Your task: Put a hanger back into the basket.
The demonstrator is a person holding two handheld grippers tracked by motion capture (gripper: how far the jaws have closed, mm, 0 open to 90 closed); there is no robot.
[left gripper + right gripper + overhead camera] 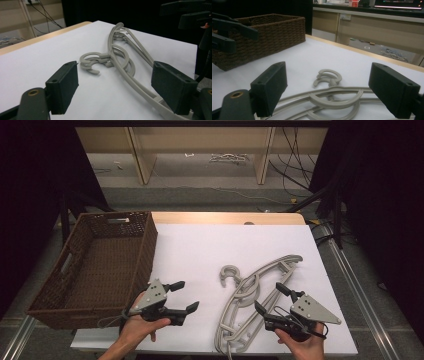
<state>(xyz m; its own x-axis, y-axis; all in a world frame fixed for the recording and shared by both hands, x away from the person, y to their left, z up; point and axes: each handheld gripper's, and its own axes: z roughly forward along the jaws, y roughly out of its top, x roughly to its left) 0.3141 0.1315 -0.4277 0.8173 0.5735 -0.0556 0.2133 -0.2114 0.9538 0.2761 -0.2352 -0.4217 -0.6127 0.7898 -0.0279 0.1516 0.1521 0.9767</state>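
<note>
Approaching stacked grey hangers (pixel 255 302) near table's (pixel 200 250) front edge; keeping right gripper (pixel 274 304) and left gripper (pixel 184 296) spread wide, empty, straddling one arm before closing.

Free room: you are looking at bare white table (pixel 200 250) between the wicker basket (pixel 100 265) and the grey hangers (pixel 255 295), wide enough for a gripper to pass. Obstacles: the basket's tall wall is blocking the left side; the hangers are lying tangled across the right, hooks (pixel 92 61) pointing toward the basket.
</note>
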